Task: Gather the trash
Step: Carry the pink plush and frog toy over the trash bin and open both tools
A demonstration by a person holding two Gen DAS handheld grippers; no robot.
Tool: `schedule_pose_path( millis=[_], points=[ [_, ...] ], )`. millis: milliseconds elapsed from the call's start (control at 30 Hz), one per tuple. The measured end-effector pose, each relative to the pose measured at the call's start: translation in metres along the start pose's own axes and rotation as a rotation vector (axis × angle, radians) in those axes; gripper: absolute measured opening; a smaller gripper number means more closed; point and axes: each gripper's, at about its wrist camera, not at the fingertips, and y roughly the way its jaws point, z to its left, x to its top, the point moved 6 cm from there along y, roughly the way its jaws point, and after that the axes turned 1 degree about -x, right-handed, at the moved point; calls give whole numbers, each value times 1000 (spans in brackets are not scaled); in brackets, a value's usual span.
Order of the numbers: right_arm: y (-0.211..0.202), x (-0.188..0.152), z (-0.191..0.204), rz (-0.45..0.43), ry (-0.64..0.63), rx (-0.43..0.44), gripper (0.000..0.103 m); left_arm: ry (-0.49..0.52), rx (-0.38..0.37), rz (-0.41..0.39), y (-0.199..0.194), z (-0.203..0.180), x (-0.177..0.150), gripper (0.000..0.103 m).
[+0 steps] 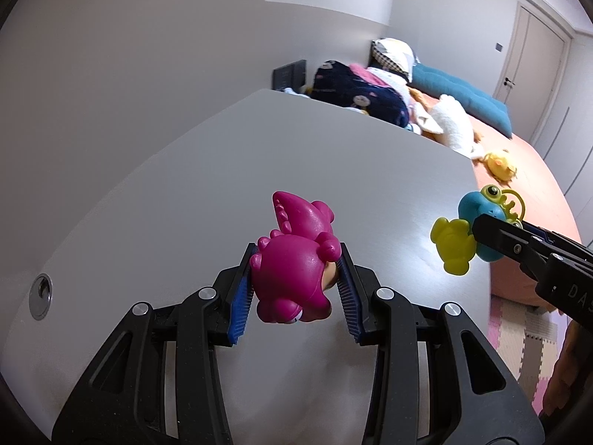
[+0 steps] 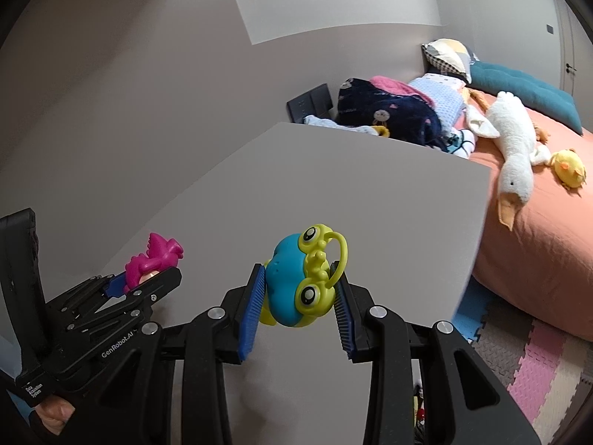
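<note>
- With both toys lifted off the desk (image 1: 259,155), I carry 2 at once.
- Left gripper (image 1: 296,278) pinches the dinosaur (image 1: 292,259); right gripper (image 2: 300,296) pinches the frog (image 2: 296,285), jaws part-closed.

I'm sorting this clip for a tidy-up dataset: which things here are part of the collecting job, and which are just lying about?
In the job:
- magenta plastic dinosaur toy, clamped in the left gripper
- blue and lime-green plastic frog toy, clamped in the right gripper

Lying about:
- white plush goose on the orange bed
- yellow plush chick
- teal cushion
- grey table
</note>
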Motion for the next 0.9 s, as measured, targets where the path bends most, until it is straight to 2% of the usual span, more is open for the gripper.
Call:
schedule_pose_path(
  millis=[900],
  points=[
    [-95,-45,-70,-77,87,-76,37,125,-116,3,-18,-106,-23,41]
  ],
)
